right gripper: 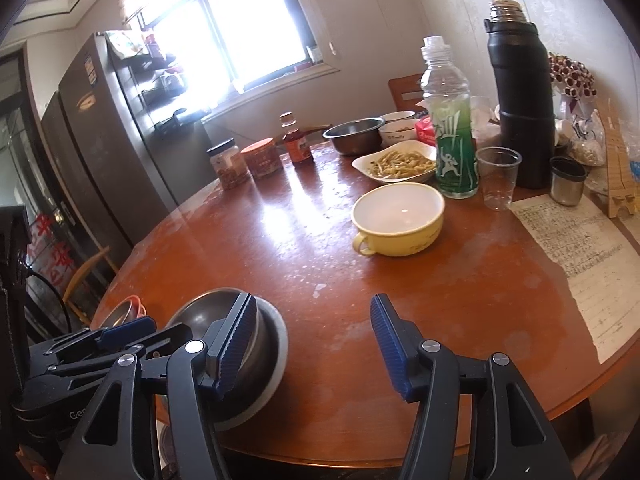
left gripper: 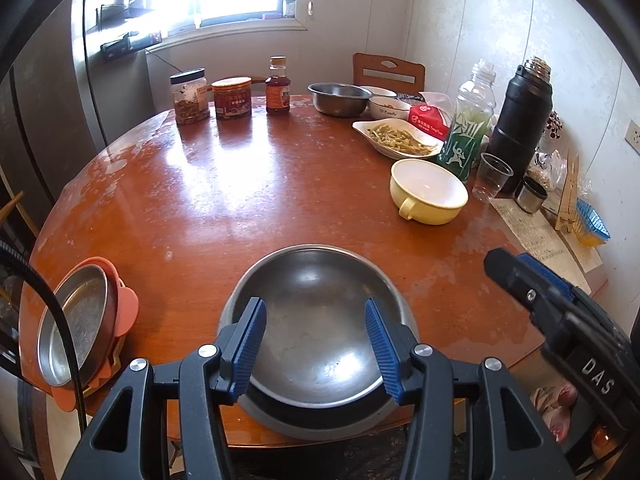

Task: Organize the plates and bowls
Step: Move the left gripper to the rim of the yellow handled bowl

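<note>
A steel bowl point(left gripper: 312, 320) nested in a grey-rimmed dish stands at the near edge of the round wooden table point(left gripper: 240, 200). My left gripper point(left gripper: 316, 340) hangs open over it, its blue pads apart from the metal. My right gripper point(right gripper: 314, 340) is open over bare table just right of that steel bowl point(right gripper: 196, 312), with nothing between its fingers. It also shows at the right of the left wrist view as the right gripper point(left gripper: 524, 276). A yellow handled bowl point(right gripper: 400, 216) sits empty further back. A steel plate on an orange dish point(left gripper: 76, 320) lies at the left edge.
At the back stand a second steel bowl point(left gripper: 340, 98), a white bowl point(left gripper: 388, 108) and a white plate of food point(left gripper: 400, 138). Jars point(left gripper: 190, 96), a green bottle point(right gripper: 452, 140), a black flask point(right gripper: 520, 100), a plastic cup point(right gripper: 498, 178) and a paper sheet point(right gripper: 580, 248) crowd the right side.
</note>
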A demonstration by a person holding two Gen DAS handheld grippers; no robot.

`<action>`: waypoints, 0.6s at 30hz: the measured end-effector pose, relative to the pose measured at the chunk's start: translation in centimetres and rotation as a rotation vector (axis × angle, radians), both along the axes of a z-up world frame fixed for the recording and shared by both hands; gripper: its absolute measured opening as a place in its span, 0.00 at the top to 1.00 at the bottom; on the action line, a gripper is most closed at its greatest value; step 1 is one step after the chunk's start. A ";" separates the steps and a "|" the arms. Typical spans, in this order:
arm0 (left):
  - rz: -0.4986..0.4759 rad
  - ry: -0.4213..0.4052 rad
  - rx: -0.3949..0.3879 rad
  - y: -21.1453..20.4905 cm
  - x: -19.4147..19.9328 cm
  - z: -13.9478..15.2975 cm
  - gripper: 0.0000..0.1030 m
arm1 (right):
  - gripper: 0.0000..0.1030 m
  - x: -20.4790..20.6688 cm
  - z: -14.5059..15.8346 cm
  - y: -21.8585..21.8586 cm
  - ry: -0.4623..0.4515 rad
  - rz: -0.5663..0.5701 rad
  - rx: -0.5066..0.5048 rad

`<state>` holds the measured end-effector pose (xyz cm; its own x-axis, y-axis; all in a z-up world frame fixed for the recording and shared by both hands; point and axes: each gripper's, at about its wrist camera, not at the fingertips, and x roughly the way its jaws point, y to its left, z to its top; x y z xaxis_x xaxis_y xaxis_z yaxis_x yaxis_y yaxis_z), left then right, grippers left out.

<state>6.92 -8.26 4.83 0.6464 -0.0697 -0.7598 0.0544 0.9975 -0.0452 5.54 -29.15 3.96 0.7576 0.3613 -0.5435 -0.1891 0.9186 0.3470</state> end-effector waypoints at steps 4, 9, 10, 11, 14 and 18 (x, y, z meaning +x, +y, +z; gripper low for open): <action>-0.017 -0.001 0.004 -1.0 0.6 0.3 0.50 | 0.34 0.2 0.3 -1.6 -0.015 -0.038 0.016; -0.025 -0.002 0.004 -1.7 2.0 0.6 0.50 | 0.31 1.0 0.4 -2.7 -0.020 -0.067 0.004; -0.029 -0.002 0.004 -1.9 2.4 0.7 0.50 | 0.30 1.2 0.3 -2.8 -0.018 -0.071 0.001; -0.033 -0.003 0.004 -2.1 2.7 0.7 0.50 | 0.29 1.5 0.3 -3.0 -0.015 -0.077 -0.003; -0.045 -0.004 0.002 -2.7 3.9 0.9 0.50 | 0.29 2.2 0.0 -3.6 -0.011 -0.091 -0.003; -0.067 -0.002 -0.004 -3.7 6.0 1.1 0.50 | 0.29 3.6 -0.6 -4.8 0.009 -0.118 -0.005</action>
<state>12.92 -11.94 5.89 0.6418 -0.1160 -0.7580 0.1212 0.9914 -0.0490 9.16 -33.95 3.31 0.7899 0.2671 -0.5520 -0.0763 0.9360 0.3438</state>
